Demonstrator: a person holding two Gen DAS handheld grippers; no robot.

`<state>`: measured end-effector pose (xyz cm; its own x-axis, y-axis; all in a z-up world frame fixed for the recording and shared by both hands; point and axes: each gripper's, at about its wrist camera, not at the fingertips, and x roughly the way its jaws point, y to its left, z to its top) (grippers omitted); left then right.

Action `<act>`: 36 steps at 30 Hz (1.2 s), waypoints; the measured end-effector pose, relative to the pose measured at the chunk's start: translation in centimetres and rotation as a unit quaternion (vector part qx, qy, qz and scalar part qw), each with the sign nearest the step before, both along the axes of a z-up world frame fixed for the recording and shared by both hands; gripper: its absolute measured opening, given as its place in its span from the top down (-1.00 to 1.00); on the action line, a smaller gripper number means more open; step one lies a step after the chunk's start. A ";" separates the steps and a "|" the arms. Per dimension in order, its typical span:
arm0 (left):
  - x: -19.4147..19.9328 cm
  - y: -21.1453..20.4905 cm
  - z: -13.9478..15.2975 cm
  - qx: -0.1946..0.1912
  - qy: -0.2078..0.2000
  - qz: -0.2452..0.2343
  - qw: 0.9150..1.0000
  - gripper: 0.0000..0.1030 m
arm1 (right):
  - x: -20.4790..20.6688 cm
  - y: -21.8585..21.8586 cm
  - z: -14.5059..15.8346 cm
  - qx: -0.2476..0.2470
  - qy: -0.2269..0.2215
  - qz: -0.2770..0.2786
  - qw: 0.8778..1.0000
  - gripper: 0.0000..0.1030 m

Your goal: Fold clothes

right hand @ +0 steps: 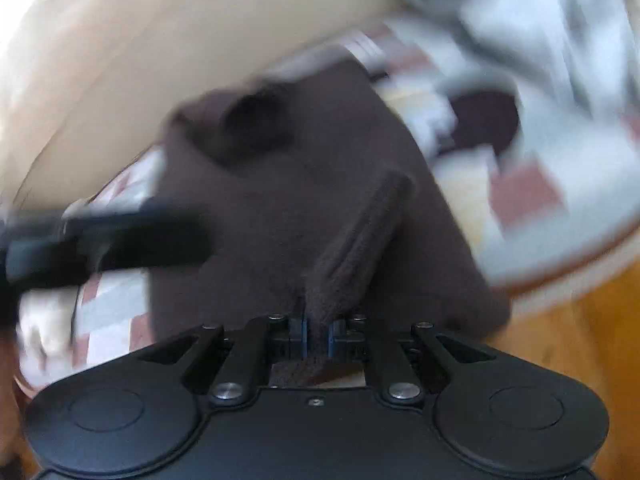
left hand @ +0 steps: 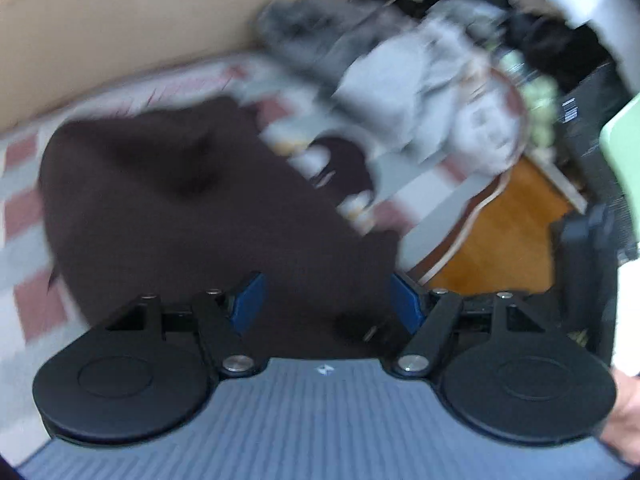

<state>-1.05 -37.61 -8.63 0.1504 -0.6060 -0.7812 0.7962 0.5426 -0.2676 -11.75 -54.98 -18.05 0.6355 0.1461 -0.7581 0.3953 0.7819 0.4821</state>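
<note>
Left wrist view, blurred by motion: the left claw (left hand: pixel 327 300) stands wide apart, its blue-padded fingers (left hand: pixel 249 300) gripping nothing, with the dark brown knitted garment (left hand: pixel 180 208) spread directly ahead of it and reaching between the two fingers. The garment lies flat on the bed with a red, grey and white checked cover (left hand: pixel 24 208), its long axis running from the near right, by the claw, away to the far left toward the beige wall (left hand: pixel 120 20). Beyond it, to the right, sits a heap of grey and white clothes (left hand: pixel 420 88), well apart from the claw, and the orange wooden floor (left hand: pixel 508 240) shows past the bed's edge. The right claw (left hand: pixel 588 280) appears as a dark shape at the right edge. Right wrist view, also blurred: the right claw (right hand: pixel 316 336) is pinched tight on a ribbed strip of the same brown garment (right hand: pixel 300 200); the strip rises from the jaws and slants away to the upper right. The body of the garment stretches ahead of the claw toward the wall. The left claw (right hand: pixel 120 240) reaches in from the left, over the garment's left edge.
</note>
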 end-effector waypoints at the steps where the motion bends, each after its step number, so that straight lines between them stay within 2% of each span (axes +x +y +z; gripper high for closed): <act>1: 0.4 0.5 -1.1 0.016 0.006 0.008 1.000 -0.25 | 0.1 0.0 -0.2 0.006 -0.002 -0.002 1.000 0.79; 3: 0.9 1.6 -3.0 0.043 0.017 0.019 0.999 -0.13 | 0.1 0.0 -0.4 0.018 -0.009 -0.007 1.000 0.79; 5: 1.1 3.0 -4.5 0.059 0.033 0.027 0.997 -0.12 | -0.2 -0.2 0.1 0.042 -0.041 -0.013 0.998 0.79; 7: 0.9 4.2 -5.1 0.058 0.048 0.033 0.997 -0.11 | -0.5 -0.5 0.7 0.066 -0.073 -0.020 0.995 0.79; 9: 0.5 5.2 -4.5 0.038 0.054 0.036 0.997 -0.11 | -1.2 -0.5 2.7 0.067 -0.134 -0.019 0.988 0.80; 11: 0.4 5.8 -3.4 0.005 0.053 0.038 0.998 -0.12 | -2.5 0.4 6.1 -0.012 -0.171 -0.005 0.985 0.81; 12: 0.4 5.9 -2.9 0.001 0.051 0.037 0.998 -0.13 | -3.0 1.0 7.3 -0.063 -0.164 -0.002 0.984 0.82; 14: 0.4 5.4 -3.3 0.021 0.047 0.035 0.998 -0.13 | -3.2 1.5 7.8 -0.129 -0.125 -0.006 0.984 0.82; 15: 0.5 4.9 -4.0 0.043 0.046 0.034 0.997 -0.13 | -2.8 1.5 6.9 -0.139 -0.090 -0.005 0.986 0.82; 16: 0.5 4.3 -4.7 0.065 0.043 0.031 0.996 -0.13 | -2.1 1.2 5.4 -0.132 -0.053 -0.001 0.990 0.82; 18: 0.1 3.8 -6.2 0.107 0.027 0.025 0.994 -0.14 | -1.2 0.5 2.0 -0.083 0.004 -0.007 0.996 0.82; 21: -1.1 3.4 -6.4 0.124 -0.010 0.013 0.992 -0.17 | -1.8 -0.8 -0.5 0.004 0.011 -0.041 0.999 0.82; 26: -1.1 4.1 -6.3 0.119 -0.005 0.020 0.993 -0.18 | -1.5 -1.9 -0.7 0.062 0.012 -0.068 0.996 0.71; 29: -0.9 4.5 -6.2 0.115 0.001 0.025 0.993 -0.18 | -2.0 -2.3 0.3 0.071 0.014 -0.079 0.994 0.52; 30: -0.8 4.5 -6.1 0.114 0.004 0.026 0.993 -0.18 | -2.2 -2.7 1.3 0.072 0.011 -0.079 0.994 0.39; 31: -0.7 4.7 -6.0 0.113 0.008 0.029 0.993 -0.18 | -2.9 -3.4 2.1 0.093 0.002 -0.081 0.992 0.21; 32: -0.4 4.8 -6.0 0.112 0.014 0.031 0.993 -0.18 | -3.2 -4.3 2.7 0.132 -0.011 -0.081 0.988 0.13; 33: -0.2 4.8 -6.0 0.111 0.020 0.034 0.993 -0.18 | -3.3 -5.4 3.2 0.169 -0.021 -0.077 0.982 0.08; 34: 0.0 4.9 -6.0 0.110 0.026 0.037 0.993 -0.18 | -3.5 -6.1 4.0 0.185 -0.025 -0.066 0.980 0.08; 36: 0.6 5.0 -6.1 0.103 0.042 0.043 0.993 -0.19 | -3.8 -7.1 6.0 0.160 -0.028 -0.041 0.986 0.07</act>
<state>-0.49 -32.66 -14.72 0.1233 -0.4199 -0.8992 0.7242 0.6575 -0.2078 -15.52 -62.13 -12.03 0.6951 0.3193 -0.6441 0.4155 0.5526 0.7224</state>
